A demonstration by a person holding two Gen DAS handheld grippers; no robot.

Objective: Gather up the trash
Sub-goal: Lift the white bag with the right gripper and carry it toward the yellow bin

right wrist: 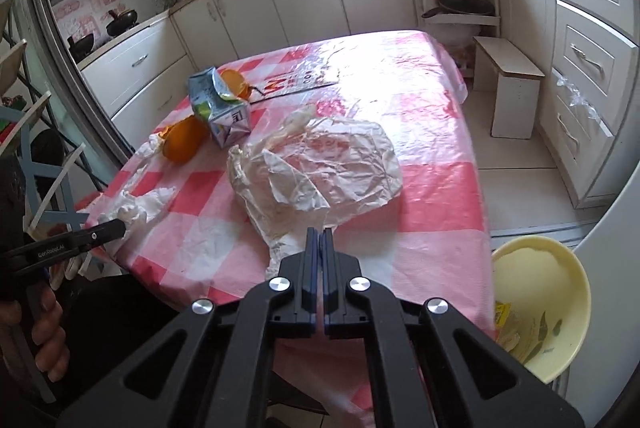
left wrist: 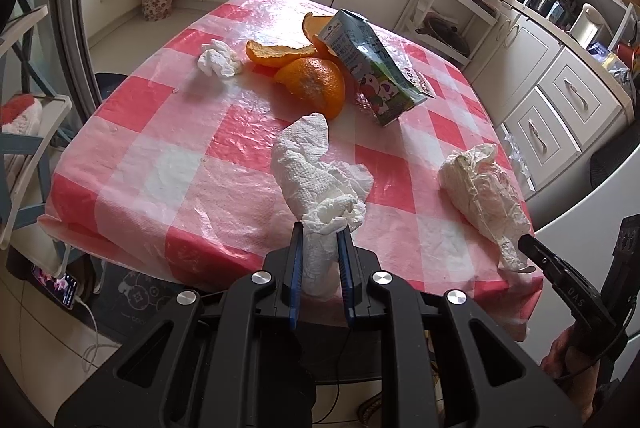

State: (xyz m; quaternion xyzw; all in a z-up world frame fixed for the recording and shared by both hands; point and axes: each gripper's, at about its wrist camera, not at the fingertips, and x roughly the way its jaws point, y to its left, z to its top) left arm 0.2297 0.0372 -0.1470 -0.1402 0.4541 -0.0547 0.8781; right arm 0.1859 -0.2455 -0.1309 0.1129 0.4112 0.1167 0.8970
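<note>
Two grippers work at the near edge of a table (left wrist: 132,132) covered in a red-and-white check cloth. Left gripper (left wrist: 320,232): its jaws pinch the near end of a crumpled paper towel (left wrist: 316,168), which stretches from the near edge toward the middle of the table. Right gripper (right wrist: 320,234): its jaws are pressed together on the thin tail of a crumpled plastic bag (right wrist: 320,168); seen from the left wrist, that gripper's tip meets the bag's tail at the near right corner. Bag body: lying on the cloth just beyond the right gripper, near the right edge. Toward the middle of the table lie orange peels (left wrist: 312,84), touching a tilted carton (left wrist: 376,68) that leans over them. Small tissue wad (left wrist: 218,58): apart from the peels, toward the left edge. Yellow bowl (right wrist: 576,292): off the table, below its near right corner, holding scraps. Kitchen cabinets (left wrist: 560,100) run along the far and right sides of the room. One hand (right wrist: 44,332) grips the left gripper's handle at the lower left of the right wrist view.
</note>
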